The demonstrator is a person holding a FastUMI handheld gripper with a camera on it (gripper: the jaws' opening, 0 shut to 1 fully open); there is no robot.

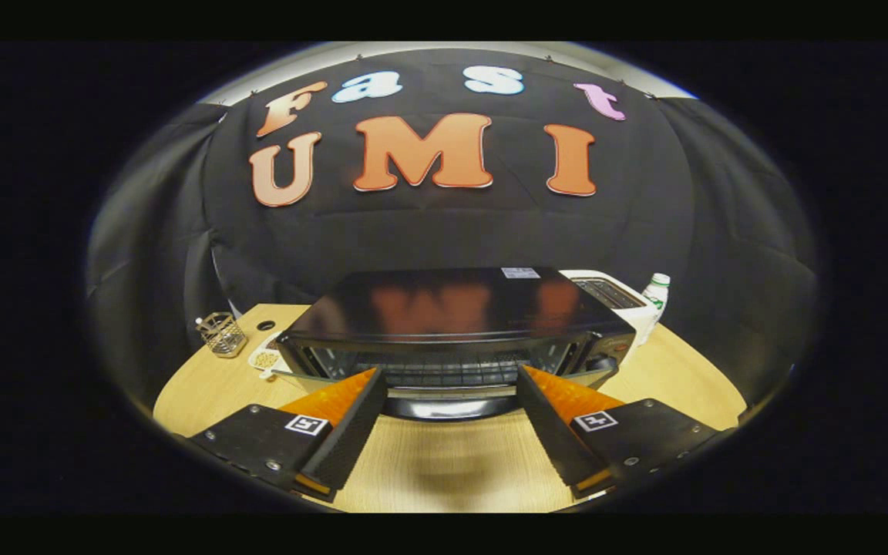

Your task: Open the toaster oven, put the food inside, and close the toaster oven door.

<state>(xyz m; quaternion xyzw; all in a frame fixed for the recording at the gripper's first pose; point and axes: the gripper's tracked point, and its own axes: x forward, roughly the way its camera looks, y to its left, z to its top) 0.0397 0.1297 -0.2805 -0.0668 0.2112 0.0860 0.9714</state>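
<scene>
Wood-grain laminate covered the surface (444, 462) on which everything was set, and a soft shadow was cast on it between the two fingers. The claw (448, 385) was held wide open, nothing gripped, its fingers (351, 420) spread well apart and angled forward over the surface. Each finger carried a small square marker on its upper plate.

Just ahead of the fingertips, and between them, the toaster oven (455, 324) was seen, a dark, glossy box whose flat top mirrored the wall behind. Its door (450, 402) was seen lowered toward the claw, so that the wire rack (444, 374) inside was visible through the front opening. Whether the door lay fully flat could not be told. A control knob was faintly made out at the oven's right front corner.

To the left of the oven, a small flat patterned item (265, 359) was noted on the surface, its nature unclear, and further left a wire basket (222, 334) was placed near the surface's edge. Beyond the oven on the right, a white slot toaster (613, 297) was set just beside it, with a white-capped bottle (655, 294) standing upright just past that. Black cloth was hung behind all of it.
</scene>
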